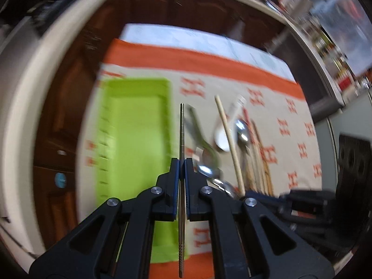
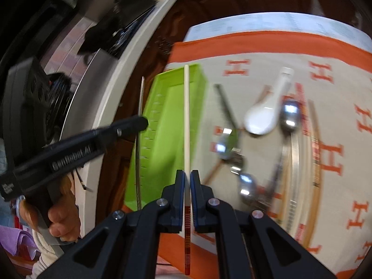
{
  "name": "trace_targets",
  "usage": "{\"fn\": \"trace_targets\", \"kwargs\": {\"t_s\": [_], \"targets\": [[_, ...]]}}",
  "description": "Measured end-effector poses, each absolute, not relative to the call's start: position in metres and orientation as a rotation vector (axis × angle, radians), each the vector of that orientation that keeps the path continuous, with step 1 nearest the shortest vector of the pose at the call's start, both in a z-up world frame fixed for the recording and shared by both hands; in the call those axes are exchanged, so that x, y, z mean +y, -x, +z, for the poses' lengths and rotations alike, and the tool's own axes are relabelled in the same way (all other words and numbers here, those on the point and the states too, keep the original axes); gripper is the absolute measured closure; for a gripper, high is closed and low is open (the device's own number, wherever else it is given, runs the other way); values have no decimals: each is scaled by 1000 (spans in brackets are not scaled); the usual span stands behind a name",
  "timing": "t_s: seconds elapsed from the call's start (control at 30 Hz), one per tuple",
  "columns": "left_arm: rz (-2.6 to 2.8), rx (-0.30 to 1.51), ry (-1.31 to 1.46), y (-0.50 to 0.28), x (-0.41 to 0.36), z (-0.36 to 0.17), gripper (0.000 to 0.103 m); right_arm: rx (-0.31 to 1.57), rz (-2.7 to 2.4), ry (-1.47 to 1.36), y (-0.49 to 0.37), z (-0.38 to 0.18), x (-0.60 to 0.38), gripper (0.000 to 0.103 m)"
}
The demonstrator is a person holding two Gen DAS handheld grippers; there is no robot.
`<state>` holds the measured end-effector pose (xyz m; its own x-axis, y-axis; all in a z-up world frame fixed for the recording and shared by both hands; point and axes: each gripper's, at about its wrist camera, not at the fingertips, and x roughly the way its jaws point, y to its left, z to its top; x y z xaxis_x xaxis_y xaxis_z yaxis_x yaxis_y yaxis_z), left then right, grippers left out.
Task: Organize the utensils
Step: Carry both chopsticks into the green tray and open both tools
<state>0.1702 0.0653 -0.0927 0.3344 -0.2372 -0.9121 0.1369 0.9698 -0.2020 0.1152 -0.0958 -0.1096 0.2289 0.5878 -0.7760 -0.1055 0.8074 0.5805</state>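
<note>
both pairs of jaws are closed: one metal chopstick point(image 1: 182, 139) is gripped by the left gripper point(image 1: 182, 162), one white chopstick point(image 2: 186, 116) by the right gripper point(image 2: 187, 174), above the green tray point(image 1: 137, 139). three metal spoons and one white spoon point(image 2: 265, 114) are counted; the bundled chopsticks are too blurred to count.

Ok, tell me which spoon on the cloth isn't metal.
The white ceramic soup spoon, lying on the patterned cloth with its short handle pointing away. The other spoons around it are shiny metal with thin handles.
</note>
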Motion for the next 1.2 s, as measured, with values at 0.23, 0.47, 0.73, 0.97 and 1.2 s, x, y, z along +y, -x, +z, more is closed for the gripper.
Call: {"fn": "trace_targets", "kwargs": {"t_s": [0.23,0.47,0.73,0.97,1.2], "targets": [[-98,1091,129,-195,127,-71,101,1248,541,-531,-144,-114,-43,98],[-59,1115,78,-209,126,-105,101,1293,470,-542,-159,-145,-28,98],[-50,1178,28,-201,109,-154,99,1349,429,-543,-161,-170,-31,94],[-23,1141,13,-181,108,-148,55,1327,450,-541,-146,-162,-40,91],[-31,1092,51,-156,108,-124,53,1266,468,-519,-128,-144,-53,73]]}}
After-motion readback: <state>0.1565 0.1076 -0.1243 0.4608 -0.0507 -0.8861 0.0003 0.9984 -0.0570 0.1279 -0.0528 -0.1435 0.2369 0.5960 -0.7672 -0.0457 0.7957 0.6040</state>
